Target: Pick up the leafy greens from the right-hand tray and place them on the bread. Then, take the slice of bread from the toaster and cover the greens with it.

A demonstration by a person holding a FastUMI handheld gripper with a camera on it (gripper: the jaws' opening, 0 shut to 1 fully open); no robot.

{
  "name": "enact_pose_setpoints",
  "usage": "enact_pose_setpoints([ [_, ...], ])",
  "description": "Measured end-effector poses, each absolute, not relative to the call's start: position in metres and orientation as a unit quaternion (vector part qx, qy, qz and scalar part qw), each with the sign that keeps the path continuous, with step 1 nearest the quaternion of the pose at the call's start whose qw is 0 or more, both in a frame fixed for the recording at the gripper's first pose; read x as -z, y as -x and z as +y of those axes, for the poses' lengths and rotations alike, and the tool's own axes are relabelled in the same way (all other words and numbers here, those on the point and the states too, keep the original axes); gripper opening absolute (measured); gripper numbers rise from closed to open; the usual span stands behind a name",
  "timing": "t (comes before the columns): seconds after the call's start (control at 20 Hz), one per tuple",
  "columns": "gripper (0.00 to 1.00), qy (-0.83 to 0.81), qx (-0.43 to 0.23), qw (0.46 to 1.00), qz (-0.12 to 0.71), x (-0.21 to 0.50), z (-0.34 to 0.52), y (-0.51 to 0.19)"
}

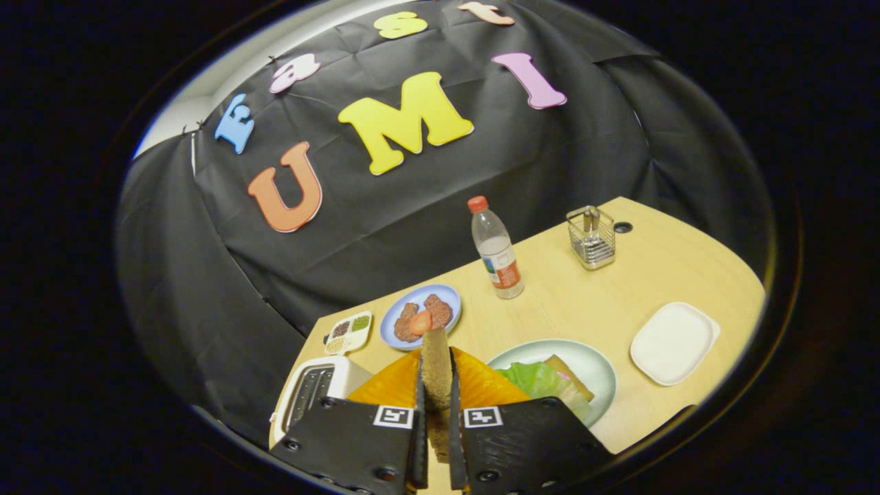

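Bread slice (436, 371) clamped edge-on between tongs (436, 412); light, stiff, crumbly, best held mid-edge. Greens (540, 379) on plate (598, 361) just ahead-right; toaster (313, 392) left.

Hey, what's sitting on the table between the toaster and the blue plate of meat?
In the gripper view, a small divided seasoning tray lies between the toaster and the blue plate.

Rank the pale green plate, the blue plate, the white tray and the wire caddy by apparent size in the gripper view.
Held bread slice is pinched in the hand-held gripper.
1. Round pale green plate, nearest, partly hidden.
2. Rounded-square white tray and round blue plate: too close to rank.
3. Metal wire caddy, farthest, so unsure.
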State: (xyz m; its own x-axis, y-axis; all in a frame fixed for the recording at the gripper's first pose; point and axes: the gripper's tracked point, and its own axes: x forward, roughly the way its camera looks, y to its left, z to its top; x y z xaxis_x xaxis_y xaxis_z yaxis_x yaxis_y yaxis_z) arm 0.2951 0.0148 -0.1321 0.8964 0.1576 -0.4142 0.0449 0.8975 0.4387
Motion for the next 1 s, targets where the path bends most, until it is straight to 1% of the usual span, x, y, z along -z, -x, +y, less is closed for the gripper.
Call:
enact_pose_setpoints([
  [0.2, 0.12, -0.259, 0.006, 0.942, 0.214, 0.170, -0.018, -0.308],
  [0.35, 0.12, -0.278, 0.006, 0.936, 0.216, 0.190, -0.025, -0.305],
  [0.55, 0.14, -0.217, 0.044, 0.951, 0.217, 0.217, -0.055, -0.297],
  [0.7, 0.18, -0.199, 0.049, 0.953, 0.222, 0.225, -0.064, -0.295],
  [0.75, 0.18, -0.195, 0.052, 0.953, 0.227, 0.227, -0.067, -0.294],
  [0.85, 0.25, -0.185, 0.060, 0.953, 0.231, 0.234, -0.071, -0.292],
  [0.9, 0.25, -0.177, 0.062, 0.954, 0.233, 0.235, -0.072, -0.291],
  [1.0, 0.32, -0.157, 0.072, 0.958, 0.230, 0.238, -0.078, -0.291],
])
